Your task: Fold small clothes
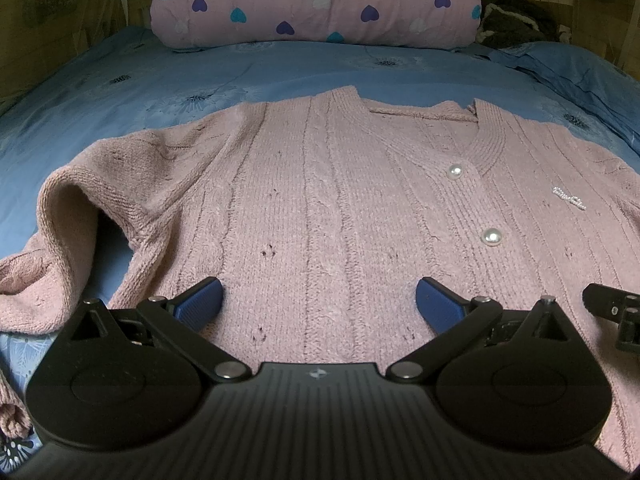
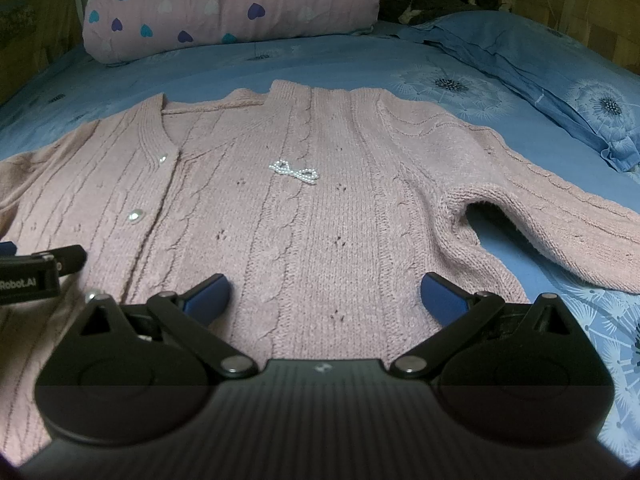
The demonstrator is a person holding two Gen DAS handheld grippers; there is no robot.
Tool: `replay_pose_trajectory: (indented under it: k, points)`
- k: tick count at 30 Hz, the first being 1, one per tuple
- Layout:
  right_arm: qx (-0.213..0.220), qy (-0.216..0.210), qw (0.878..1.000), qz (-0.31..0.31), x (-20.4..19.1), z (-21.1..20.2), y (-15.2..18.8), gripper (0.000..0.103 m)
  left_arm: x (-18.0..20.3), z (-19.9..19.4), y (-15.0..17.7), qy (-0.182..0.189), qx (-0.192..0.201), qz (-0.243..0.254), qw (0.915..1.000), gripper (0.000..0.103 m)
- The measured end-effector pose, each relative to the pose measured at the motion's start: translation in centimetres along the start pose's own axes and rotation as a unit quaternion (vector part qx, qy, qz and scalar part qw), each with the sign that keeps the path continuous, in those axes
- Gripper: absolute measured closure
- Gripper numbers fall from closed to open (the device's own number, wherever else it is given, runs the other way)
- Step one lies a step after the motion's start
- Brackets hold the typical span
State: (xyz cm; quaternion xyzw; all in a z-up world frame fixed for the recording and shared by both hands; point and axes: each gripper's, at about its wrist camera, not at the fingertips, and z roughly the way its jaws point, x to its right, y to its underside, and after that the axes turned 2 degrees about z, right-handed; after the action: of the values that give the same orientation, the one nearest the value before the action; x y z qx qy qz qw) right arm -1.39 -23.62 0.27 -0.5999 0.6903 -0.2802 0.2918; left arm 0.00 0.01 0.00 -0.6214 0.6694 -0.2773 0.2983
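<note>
A pink knitted cardigan (image 1: 320, 208) (image 2: 320, 208) with pearl buttons lies spread face up on the blue bed sheet (image 1: 240, 72), collar away from me. Its left sleeve (image 1: 60, 248) is bunched up at the left; its right sleeve (image 2: 560, 216) stretches out to the right. A beaded bow (image 2: 294, 171) is pinned on the chest. My left gripper (image 1: 319, 304) hovers open over the left lower half of the cardigan. My right gripper (image 2: 325, 300) hovers open over the right lower half. Nothing is between either pair of blue pads (image 1: 200, 304) (image 2: 444, 300).
A rolled pink quilt with hearts (image 1: 316, 4) (image 2: 232, 4) lies across the far end of the bed. A blue pillow (image 2: 540, 72) sits at the far right, with dark clothing (image 1: 516, 20) behind it. Bare sheet surrounds the cardigan.
</note>
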Motion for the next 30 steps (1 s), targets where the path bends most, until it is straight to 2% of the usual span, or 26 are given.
replay_pose_trajectory:
  k: [30]
  points:
    - [0.0, 0.0, 1.0, 0.0, -0.02, -0.06, 0.02, 0.0, 0.22, 0.29, 0.08, -0.003, 0.0, 0.002, 1.0, 0.0]
